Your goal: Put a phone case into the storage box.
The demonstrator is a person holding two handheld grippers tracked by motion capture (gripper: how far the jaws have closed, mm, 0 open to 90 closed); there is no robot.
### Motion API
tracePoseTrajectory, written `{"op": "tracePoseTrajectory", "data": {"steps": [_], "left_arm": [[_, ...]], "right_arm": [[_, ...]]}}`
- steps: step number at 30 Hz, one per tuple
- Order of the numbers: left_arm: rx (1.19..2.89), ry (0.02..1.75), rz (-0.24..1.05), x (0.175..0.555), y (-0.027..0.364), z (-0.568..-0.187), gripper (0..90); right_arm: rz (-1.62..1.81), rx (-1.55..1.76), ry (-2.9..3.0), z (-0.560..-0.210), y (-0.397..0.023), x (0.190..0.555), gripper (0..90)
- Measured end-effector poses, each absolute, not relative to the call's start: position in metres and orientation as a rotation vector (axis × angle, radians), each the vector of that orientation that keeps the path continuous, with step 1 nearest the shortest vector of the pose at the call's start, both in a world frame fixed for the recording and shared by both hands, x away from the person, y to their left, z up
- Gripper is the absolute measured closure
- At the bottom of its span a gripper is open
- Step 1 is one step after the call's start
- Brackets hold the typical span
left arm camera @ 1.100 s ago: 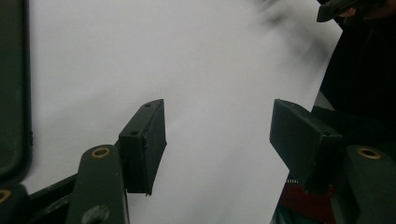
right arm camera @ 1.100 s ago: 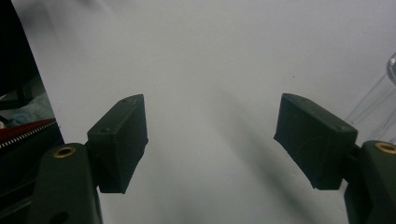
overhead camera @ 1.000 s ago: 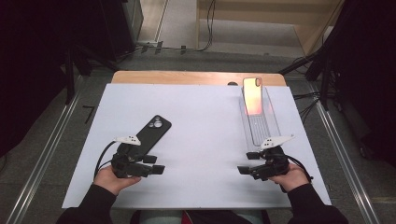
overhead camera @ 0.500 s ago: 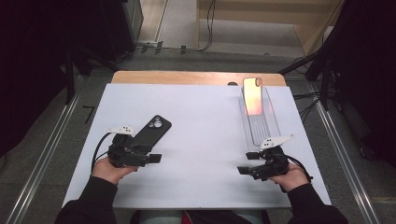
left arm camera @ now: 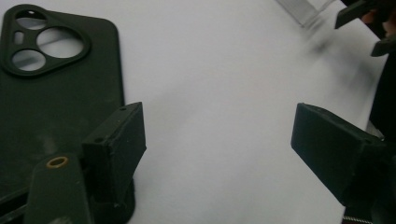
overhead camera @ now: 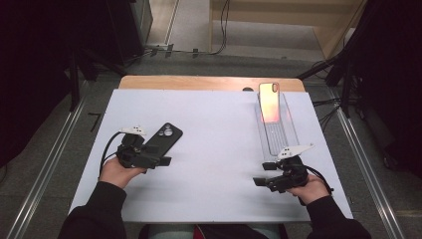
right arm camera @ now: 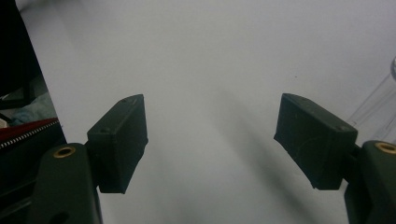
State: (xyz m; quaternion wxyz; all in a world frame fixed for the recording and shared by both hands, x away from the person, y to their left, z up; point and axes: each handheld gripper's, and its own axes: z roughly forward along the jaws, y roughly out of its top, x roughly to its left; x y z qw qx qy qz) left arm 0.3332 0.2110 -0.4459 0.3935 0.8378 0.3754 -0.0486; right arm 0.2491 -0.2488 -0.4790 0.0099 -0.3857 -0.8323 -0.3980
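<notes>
Black and matte, the soft phone case (overhead camera: pixel 160 141) lies flat on the white table (overhead camera: pixel 219 149) beside our left gripper (left arm camera: pixel 217 140), whose jaws have just been opening with nothing between them. To grip it well, we should slide one jaw under its near edge. Our right gripper (right arm camera: pixel 210 140) gapes empty near the clear plastic rack (overhead camera: pixel 278 132); open table lies between.

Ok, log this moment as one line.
left gripper: jaws just been opening, nothing between, beside black phone case | right gripper: open, empty | clear tray: holds orange phone case
</notes>
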Motion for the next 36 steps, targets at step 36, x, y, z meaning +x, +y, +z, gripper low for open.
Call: {"op": "tracePoseTrajectory", "data": {"steps": [36], "left_arm": [[2.168,1.009,0.055,0.396,0.212,-0.463,3.8]], "right_arm": [[-1.268,-1.201,-2.609,-0.477,-0.249,0.249,23.2]]}}
